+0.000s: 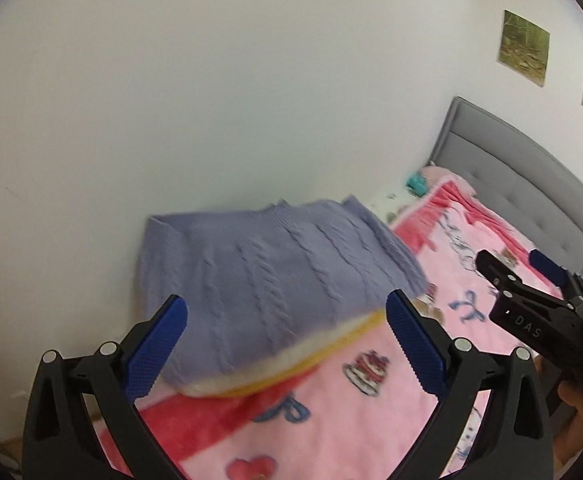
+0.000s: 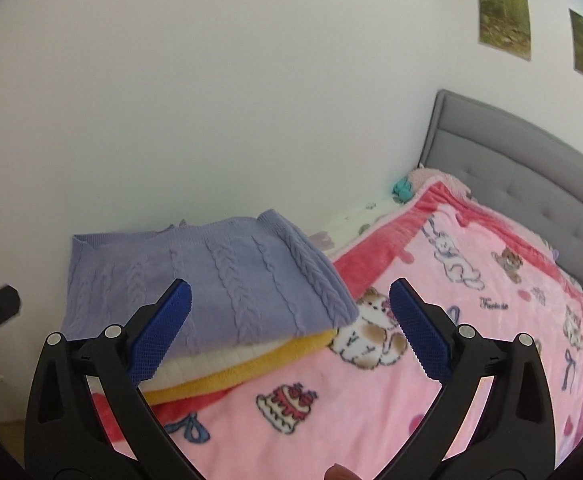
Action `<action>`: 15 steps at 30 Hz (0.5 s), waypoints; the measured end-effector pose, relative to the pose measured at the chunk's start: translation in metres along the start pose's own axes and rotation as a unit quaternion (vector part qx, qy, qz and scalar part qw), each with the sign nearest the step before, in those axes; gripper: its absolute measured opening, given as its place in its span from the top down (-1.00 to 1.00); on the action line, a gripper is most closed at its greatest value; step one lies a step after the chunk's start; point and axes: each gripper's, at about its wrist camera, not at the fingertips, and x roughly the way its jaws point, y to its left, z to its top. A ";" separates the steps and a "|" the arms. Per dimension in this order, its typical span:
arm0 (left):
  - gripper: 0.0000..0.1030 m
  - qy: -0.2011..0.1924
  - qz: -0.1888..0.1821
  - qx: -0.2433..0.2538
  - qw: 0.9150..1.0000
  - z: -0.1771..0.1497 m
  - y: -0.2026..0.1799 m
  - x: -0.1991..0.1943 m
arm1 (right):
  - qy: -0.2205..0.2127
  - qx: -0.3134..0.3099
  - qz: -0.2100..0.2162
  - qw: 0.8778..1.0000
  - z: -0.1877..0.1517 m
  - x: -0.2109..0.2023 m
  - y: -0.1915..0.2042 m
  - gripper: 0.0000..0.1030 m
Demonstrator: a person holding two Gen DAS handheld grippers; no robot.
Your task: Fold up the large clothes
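L tongs are seen released, blue pads spread wide w/ nothing clamped; R tongs likewise released, nothing gripped btwn the pads. Both are held above the bed, apart from the cloth. Just ahead of both tongs, a folded purple cable-knit sweater is seen lying on top of a stack: a white layer under it, a yellow layer below that. The stack rests on a pink cartoon blanket, next to the white wall. Further ahead and to the R, a grey padded headboard is seen, w/ two photos on the wall above it.
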 end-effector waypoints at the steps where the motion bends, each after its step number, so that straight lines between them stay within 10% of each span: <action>1: -0.90 0.001 0.005 0.001 1.000 -0.005 -0.002 0.001 | 0.002 0.002 -0.003 1.000 -0.002 -0.005 -0.002 -0.85; 15: -0.90 -0.031 0.037 0.022 0.999 -0.013 -0.037 -0.014 | 0.000 -0.010 -0.008 1.000 -0.011 -0.023 -0.030 -0.85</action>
